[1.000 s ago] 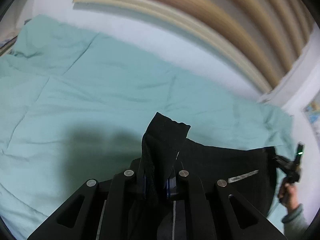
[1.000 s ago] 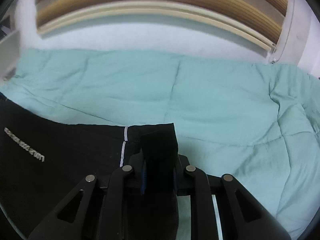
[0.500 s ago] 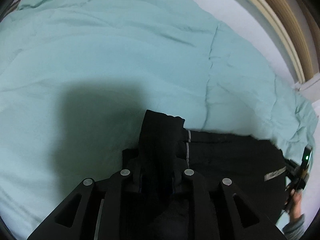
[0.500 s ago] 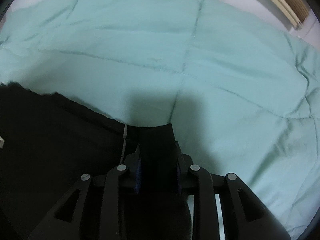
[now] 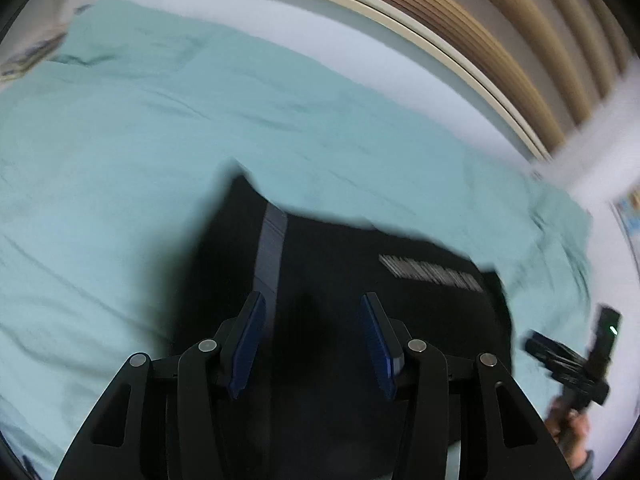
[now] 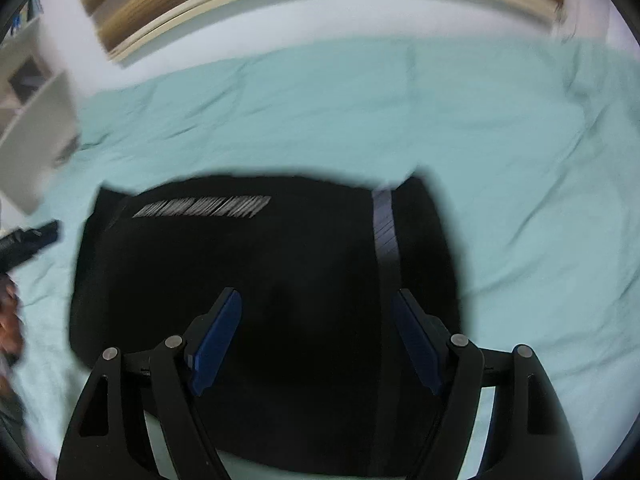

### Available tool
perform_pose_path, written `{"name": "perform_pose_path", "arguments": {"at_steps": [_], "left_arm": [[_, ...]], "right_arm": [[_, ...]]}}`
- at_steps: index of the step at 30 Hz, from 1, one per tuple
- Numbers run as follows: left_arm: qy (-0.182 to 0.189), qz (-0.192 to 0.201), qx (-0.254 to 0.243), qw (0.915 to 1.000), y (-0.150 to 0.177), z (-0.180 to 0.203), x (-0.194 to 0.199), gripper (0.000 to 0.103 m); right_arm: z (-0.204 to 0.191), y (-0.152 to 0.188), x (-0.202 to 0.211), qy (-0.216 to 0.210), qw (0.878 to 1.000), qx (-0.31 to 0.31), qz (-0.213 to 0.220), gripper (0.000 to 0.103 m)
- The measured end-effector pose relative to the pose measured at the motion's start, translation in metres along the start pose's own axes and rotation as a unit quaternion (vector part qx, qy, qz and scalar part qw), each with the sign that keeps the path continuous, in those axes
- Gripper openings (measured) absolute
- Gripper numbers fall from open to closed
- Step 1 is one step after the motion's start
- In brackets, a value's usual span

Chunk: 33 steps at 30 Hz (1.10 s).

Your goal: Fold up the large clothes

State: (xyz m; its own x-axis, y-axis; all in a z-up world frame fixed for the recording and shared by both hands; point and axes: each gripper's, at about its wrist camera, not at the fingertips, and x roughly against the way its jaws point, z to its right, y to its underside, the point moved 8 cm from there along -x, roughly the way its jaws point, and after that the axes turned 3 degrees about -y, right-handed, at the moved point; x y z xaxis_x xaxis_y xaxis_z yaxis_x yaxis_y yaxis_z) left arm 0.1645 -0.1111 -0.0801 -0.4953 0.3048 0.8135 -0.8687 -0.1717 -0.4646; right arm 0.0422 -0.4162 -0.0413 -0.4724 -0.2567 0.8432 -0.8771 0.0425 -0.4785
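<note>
A black garment [image 5: 340,248] lies folded flat on the teal duvet [image 5: 160,140], with white lettering [image 5: 430,272] and a grey stripe [image 5: 272,248] on it. My left gripper [image 5: 311,298] hovers over its near part. Its jaws are opening, and nothing is pinched between the blue pads [image 5: 248,340]. In the right wrist view the same garment [image 6: 280,248] lies under my right gripper [image 6: 316,293]. Its jaws are also opening, wide apart, with only the cloth lying below them. The picture is blurred by motion.
The teal duvet [image 6: 500,140] spreads around the garment on all sides. A slatted wooden panel [image 5: 480,40] and white wall stand behind the bed. A white shelf [image 6: 36,140] is at the left. A hand [image 5: 568,424] holding the other gripper shows at the right edge.
Both grippers were shut on raised black cloth corners. They have since let go and spread their jaws. The cloth now lies flat on the garment, and both views have drawn back.
</note>
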Motion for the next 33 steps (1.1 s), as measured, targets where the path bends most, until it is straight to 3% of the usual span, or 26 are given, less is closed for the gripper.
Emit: {"name": "perform_pose_path", "arguments": {"at_steps": [5, 8, 10, 16, 18, 20, 23, 25, 27, 29, 33], "left_arm": [[0.020, -0.048, -0.060, 0.9968, 0.070, 0.078, -0.042, 0.051], [-0.051, -0.079, -0.103, 0.9902, 0.105, 0.084, -0.089, 0.050], [-0.061, -0.087, -0.104, 0.9888, 0.111, 0.078, -0.108, 0.050], [-0.044, -0.095, -0.084, 0.9909, 0.103, 0.076, -0.114, 0.051], [-0.031, -0.093, -0.083, 0.9918, 0.097, 0.081, -0.099, 0.051], [-0.017, -0.065, -0.080, 0.9945, 0.078, 0.088, -0.078, 0.051], [-0.035, -0.024, -0.073, 0.9964, 0.046, 0.090, -0.067, 0.051], [-0.038, -0.026, -0.060, 0.9971, 0.029, 0.089, -0.076, 0.051], [-0.071, -0.051, -0.060, 0.9944, 0.024, 0.079, -0.103, 0.051], [-0.086, -0.086, -0.057, 0.9909, 0.030, 0.067, -0.133, 0.051], [-0.102, -0.087, -0.061, 0.9891, 0.030, 0.063, -0.153, 0.051]], "right_arm": [[-0.047, 0.045, -0.043, 0.014, 0.999, 0.015, -0.030, 0.080], [-0.049, 0.063, -0.079, 0.062, 0.996, 0.049, -0.047, 0.089], [-0.040, 0.071, -0.098, 0.052, 0.996, 0.035, -0.069, 0.093], [-0.041, 0.072, -0.103, 0.055, 0.995, 0.051, -0.072, 0.093], [-0.040, 0.061, -0.086, 0.033, 0.996, 0.031, -0.076, 0.085], [-0.044, 0.041, -0.065, 0.016, 0.998, 0.029, -0.049, 0.083], [-0.047, 0.000, -0.054, 0.036, 0.998, 0.044, -0.003, 0.083], [-0.047, -0.022, -0.066, 0.039, 0.998, 0.043, 0.004, 0.083], [-0.039, -0.035, -0.098, 0.035, 0.999, 0.026, -0.014, 0.083], [-0.031, -0.033, -0.130, 0.024, 0.998, 0.008, -0.055, 0.084], [-0.023, -0.029, -0.158, 0.030, 0.997, 0.013, -0.070, 0.088]]}}
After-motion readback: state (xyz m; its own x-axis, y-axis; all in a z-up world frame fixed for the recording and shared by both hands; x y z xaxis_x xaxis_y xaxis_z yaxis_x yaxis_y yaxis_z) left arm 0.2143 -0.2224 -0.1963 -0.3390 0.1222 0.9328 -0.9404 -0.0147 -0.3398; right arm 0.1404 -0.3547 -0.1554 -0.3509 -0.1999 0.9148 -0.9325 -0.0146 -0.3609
